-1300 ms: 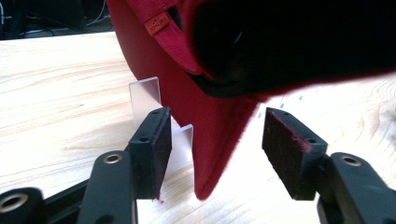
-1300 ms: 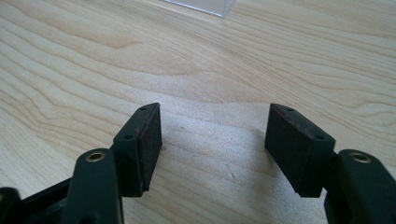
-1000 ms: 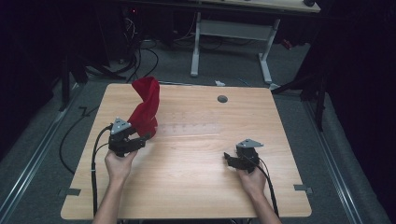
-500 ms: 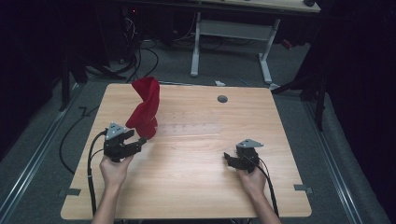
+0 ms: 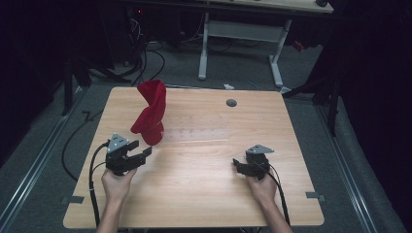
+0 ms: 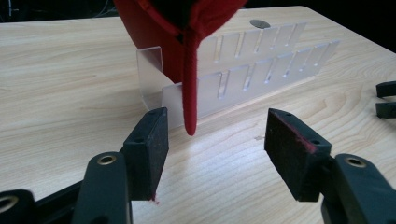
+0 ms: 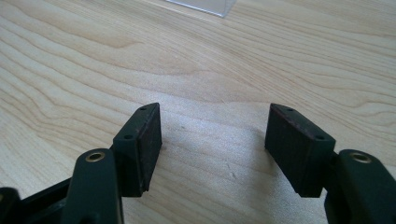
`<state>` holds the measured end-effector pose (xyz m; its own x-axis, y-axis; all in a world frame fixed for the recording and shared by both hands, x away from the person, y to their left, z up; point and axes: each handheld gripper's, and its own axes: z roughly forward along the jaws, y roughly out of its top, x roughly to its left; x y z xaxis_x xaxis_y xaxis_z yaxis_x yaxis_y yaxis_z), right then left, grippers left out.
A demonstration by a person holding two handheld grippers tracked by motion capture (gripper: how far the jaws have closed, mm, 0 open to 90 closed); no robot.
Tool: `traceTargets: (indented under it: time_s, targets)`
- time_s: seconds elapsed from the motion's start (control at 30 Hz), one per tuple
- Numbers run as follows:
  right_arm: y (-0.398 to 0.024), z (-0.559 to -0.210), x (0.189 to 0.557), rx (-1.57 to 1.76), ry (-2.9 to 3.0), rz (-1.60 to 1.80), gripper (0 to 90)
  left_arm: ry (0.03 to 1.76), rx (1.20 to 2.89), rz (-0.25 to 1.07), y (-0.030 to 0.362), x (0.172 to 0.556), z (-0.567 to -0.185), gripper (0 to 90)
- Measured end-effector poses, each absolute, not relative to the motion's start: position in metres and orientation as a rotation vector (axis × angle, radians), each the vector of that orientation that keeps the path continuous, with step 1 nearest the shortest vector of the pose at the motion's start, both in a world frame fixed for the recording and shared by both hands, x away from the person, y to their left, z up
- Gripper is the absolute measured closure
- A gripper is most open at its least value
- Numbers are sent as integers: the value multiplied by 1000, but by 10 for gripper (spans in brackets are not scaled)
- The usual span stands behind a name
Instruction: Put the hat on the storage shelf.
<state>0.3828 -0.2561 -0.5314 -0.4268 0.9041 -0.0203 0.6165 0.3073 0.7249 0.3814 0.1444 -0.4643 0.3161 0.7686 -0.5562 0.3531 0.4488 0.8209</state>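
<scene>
A red cap stood upright in the left end of a clear slotted rack on the bench, its strap apparently hanging just ahead of the left gripper, whose fingers gaped wide and empty. The right gripper rested well apart, fingers wide, holding nothing.

Light wood-grain rectangular worktop is carrying a clear slotted acrylic rack, lying left of centre, with a red fabric cap standing in its end; small grey round grommet sitting near the far edge.
</scene>
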Motion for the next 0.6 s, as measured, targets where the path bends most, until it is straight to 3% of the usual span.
traceTargets:
  time_s: [0.6]
  targets:
    - [-256, -531, 382, 1348, 2155, 909, 365, 1257, 1187, 318, 127, 364, -475, 413]
